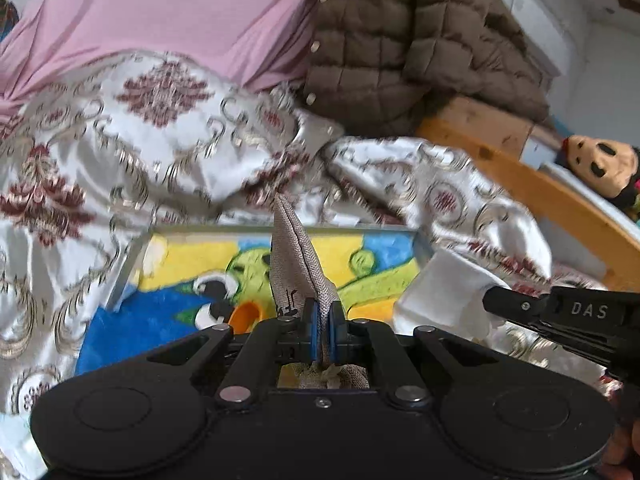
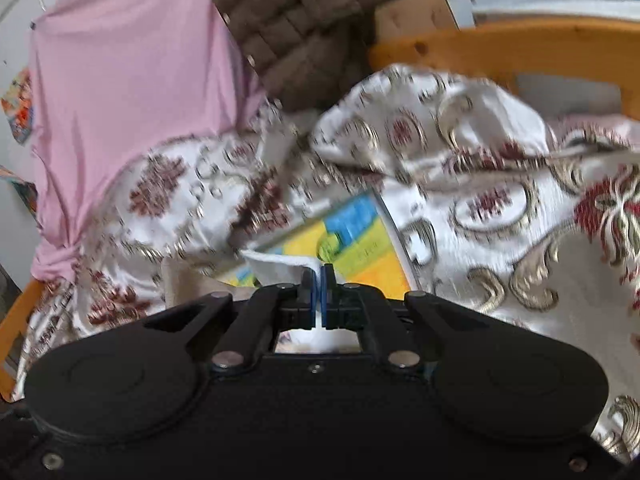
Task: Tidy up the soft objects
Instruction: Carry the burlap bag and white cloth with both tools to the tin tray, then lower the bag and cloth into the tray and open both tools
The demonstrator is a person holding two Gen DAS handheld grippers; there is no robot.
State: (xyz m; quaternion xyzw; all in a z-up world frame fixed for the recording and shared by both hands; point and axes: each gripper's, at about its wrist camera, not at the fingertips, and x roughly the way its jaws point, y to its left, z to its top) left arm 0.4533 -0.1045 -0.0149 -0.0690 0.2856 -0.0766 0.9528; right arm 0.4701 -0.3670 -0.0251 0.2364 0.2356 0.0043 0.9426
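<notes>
Pink sheet (image 1: 160, 12): upper left, draped behind the quilt (image 1: 100, 152).
Left gripper (image 1: 324, 320): bottom centre, clamped on a grey cloth (image 1: 296, 264) that stands up over the tray (image 1: 132, 264).
Right gripper (image 2: 319, 284): clamped on a white cloth (image 2: 280, 264) (seen right of centre in the left view).
Progress: early, I judge; both cloths are held, neither set down, and the jacket (image 1: 400, 40) and toy (image 1: 604, 160) lie untouched.

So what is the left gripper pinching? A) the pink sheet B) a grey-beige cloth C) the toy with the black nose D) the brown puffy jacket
B: the left gripper is shut on a grey-beige cloth that sticks up between its blue pads, above the colourful picture.
</notes>
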